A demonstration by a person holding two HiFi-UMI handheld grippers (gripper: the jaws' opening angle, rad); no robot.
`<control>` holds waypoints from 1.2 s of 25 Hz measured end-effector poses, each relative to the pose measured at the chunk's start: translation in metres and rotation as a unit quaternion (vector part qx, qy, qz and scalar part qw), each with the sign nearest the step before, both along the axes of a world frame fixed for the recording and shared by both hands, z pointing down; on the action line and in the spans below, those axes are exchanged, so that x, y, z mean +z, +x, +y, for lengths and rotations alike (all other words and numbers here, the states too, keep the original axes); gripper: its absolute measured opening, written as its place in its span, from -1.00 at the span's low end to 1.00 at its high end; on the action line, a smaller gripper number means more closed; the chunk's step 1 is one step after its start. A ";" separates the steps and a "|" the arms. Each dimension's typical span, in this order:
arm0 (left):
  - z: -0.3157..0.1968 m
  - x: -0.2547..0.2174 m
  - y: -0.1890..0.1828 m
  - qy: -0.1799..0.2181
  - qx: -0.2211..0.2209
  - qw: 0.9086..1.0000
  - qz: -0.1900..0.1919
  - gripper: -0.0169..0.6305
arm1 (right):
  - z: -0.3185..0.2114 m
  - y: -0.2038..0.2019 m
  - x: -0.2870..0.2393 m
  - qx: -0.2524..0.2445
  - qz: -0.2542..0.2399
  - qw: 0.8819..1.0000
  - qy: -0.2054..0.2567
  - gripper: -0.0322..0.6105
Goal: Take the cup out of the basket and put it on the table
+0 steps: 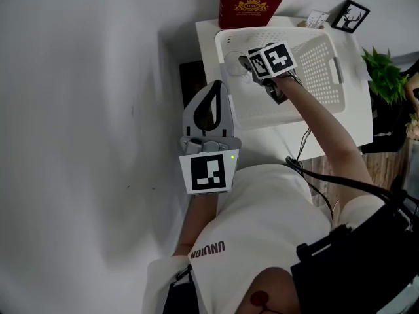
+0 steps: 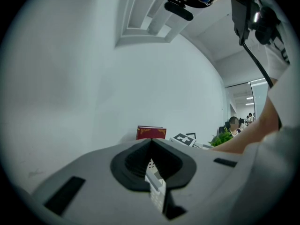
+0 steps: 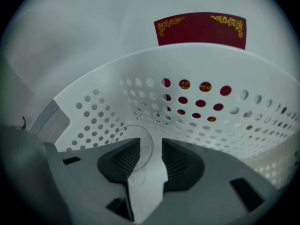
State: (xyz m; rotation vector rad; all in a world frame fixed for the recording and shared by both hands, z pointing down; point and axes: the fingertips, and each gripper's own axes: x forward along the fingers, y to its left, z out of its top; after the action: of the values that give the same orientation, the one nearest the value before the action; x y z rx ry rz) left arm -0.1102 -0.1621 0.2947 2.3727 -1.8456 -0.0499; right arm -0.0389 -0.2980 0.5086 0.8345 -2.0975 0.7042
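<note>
On the white table (image 1: 207, 51), my right hand-held gripper (image 3: 151, 145) sits wide open in the basket (image 3: 117, 78). The clear cup (image 3: 143, 136) lies partly between its jaws. My left hand-held gripper (image 2: 151, 144) is closed and empty.

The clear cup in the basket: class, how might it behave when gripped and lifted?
The cup looks clear and thin-walled, so probably light, and may flex if squeezed hard. Its smooth wall could slip between the right gripper's open jaws. It seems to lie on its side in the basket, so a nudge might roll it.
</note>
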 end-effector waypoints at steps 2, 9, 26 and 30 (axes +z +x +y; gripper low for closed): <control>-0.001 -0.001 -0.001 0.000 -0.004 1.000 0.007 -0.91 | -0.003 0.001 0.003 0.003 0.003 1.000 -0.003 -0.43; -0.002 0.000 -0.002 -0.004 -0.006 1.000 0.014 -0.91 | -0.005 0.001 0.011 -0.001 0.018 1.000 -0.008 -0.43; -0.003 0.002 -0.006 -0.004 -0.006 1.000 0.008 -0.91 | 0.000 -0.004 0.028 -0.004 0.034 0.999 -0.023 -0.47; -0.004 0.002 -0.005 -0.002 -0.006 1.000 0.008 -0.91 | 0.000 -0.006 0.030 -0.009 0.044 0.999 -0.014 -0.60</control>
State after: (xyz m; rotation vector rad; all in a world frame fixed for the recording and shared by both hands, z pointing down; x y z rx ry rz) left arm -0.1152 -0.1656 0.2968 2.3519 -1.8514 -0.0659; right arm -0.0451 -0.2979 0.5383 0.8143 -2.0098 0.6744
